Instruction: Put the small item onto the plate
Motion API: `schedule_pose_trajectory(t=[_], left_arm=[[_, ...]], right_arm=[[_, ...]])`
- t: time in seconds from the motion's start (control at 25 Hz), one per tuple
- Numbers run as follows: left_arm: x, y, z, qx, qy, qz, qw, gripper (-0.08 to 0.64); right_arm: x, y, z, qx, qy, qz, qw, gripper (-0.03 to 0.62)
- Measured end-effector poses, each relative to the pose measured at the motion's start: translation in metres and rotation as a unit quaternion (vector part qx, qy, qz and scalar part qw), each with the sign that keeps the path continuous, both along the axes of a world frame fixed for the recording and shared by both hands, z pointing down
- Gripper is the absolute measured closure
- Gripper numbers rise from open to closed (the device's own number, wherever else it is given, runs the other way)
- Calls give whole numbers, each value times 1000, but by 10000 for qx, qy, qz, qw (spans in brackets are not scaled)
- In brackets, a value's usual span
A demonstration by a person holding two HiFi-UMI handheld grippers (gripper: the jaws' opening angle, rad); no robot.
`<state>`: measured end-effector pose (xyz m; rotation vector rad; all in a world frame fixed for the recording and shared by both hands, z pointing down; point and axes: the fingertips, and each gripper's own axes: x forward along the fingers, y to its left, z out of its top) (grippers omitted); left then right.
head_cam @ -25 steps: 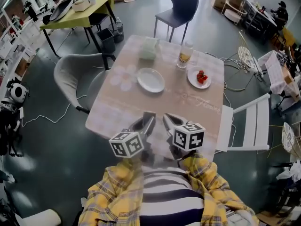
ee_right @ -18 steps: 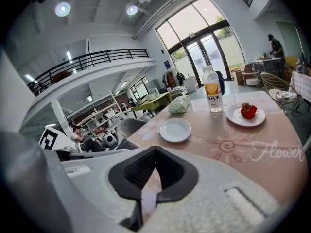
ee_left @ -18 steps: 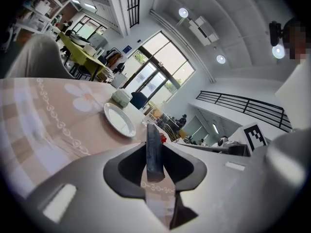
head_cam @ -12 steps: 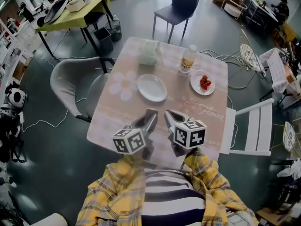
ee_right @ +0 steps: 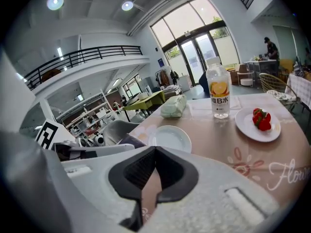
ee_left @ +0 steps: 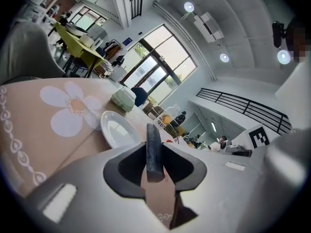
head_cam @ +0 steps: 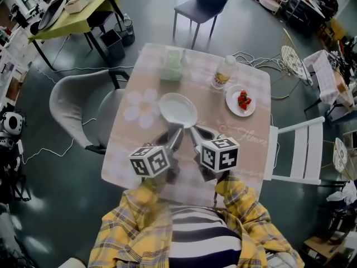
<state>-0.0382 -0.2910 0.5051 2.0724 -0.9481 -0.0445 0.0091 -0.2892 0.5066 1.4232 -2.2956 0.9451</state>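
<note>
**Desk:** What are your tools doing?

**Operator:** My right tool (ee_right: 154, 152) is pressed together with nothing in it. My left tool (head_cam: 174, 137) pinches a dark flat strip (ee_left: 154, 157) that stands upright between its pads. I can't tell what it is. I hold both side by side over the near half of the table (head_cam: 125, 149).

**Desk:** And the small item?

**Operator:** I see red strawberries (head_cam: 242, 100) on the small plate (head_cam: 233, 106) at the table's right, near the drink bottle (head_cam: 223, 71). The empty plate (head_cam: 178, 109) lies just ahead of my tool tips. A pale green packet (head_cam: 172, 64) sits towards the far edge.
</note>
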Motion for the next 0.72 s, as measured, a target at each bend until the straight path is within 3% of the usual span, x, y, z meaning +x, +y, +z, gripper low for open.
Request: schedule_pose_trajectory(t=[0.32,0.72], left_arm=[[4,-29,7,-134,47,-38,9999,468],[4,-58,11,-231,-86,143,9996,468]], right_arm=[[-2,-34,9,-74,-5,85,9999,591],[-6,-67,13,152,351,13,9993,591]])
